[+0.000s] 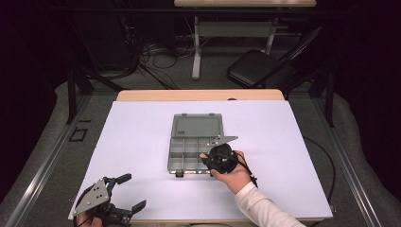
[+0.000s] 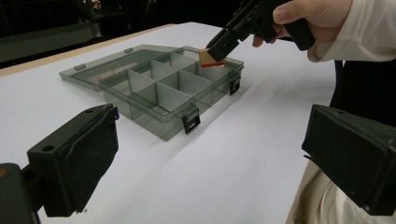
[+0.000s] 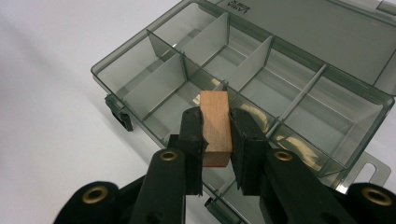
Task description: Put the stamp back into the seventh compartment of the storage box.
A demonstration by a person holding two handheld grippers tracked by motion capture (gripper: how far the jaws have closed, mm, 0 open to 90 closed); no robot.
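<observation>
1. High view: the organizer box [image 1: 194, 150] sits mid-table on the white table top [image 1: 142, 142], its lid flipped open toward 12 o'clock. The right gripper [image 1: 208, 157] hangs over the box's front right corner, around 4 o'clock from its middle. The left gripper [image 1: 134, 191] is way down at 7 o'clock near the table's front edge, well apart from the box, jaws spread wide with nothing in them.

2. Left gripper view: its own two black jaws stand far apart at the bottom corners, just bare table between them. Up at 12 o'clock the right gripper [image 2: 215, 52] holds a small wooden block [image 2: 206, 57] with a red underside right above the box's [image 2: 159, 88] far corner compartment.

3. Right gripper view: jaws clamped on both sides of the wooden block [image 3: 215, 126], dead centre. The block hovers over the box's [image 3: 261, 79] near edge, above the dividers, red strip at its lower end.
</observation>
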